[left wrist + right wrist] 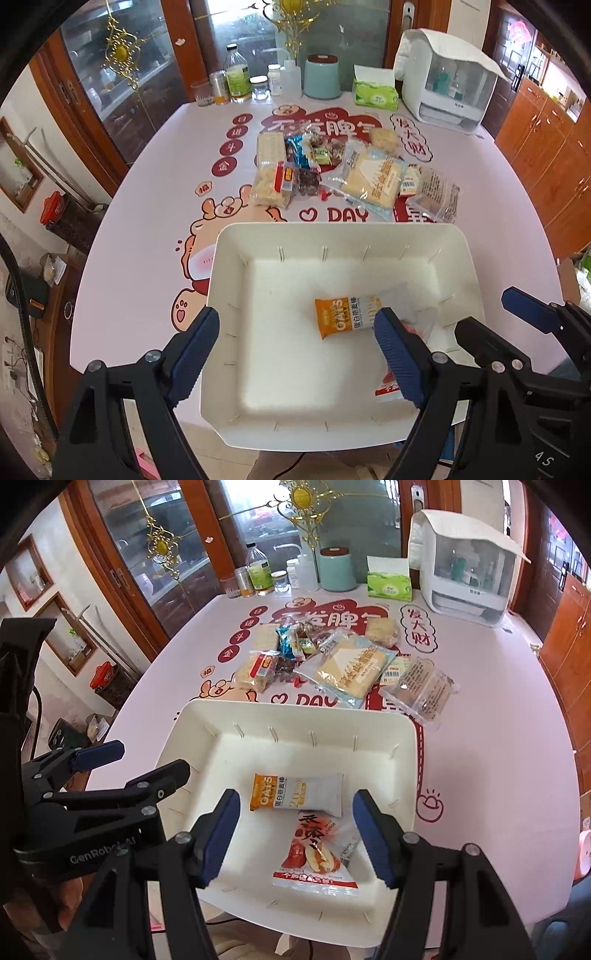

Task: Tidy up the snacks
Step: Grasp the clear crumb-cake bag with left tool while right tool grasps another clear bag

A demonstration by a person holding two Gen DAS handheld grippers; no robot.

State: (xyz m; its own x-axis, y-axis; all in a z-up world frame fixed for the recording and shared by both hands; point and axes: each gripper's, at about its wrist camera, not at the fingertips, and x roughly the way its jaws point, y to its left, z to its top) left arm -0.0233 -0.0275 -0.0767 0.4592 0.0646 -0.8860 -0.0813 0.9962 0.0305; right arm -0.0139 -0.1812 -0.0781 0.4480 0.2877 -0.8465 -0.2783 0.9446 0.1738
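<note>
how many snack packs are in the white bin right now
2. The oats bar lies mid-bin; the red date pack sits just nearer the grippers, its top edge touching the bar. White bin; nothing seems hidden.

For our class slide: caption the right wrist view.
Open right gripper above white plastic bin holding orange oat bar and red jujube packet.

White tray (369,725) — orange-and-grey oat bar (297,792), red-printed packet (316,856).
</note>
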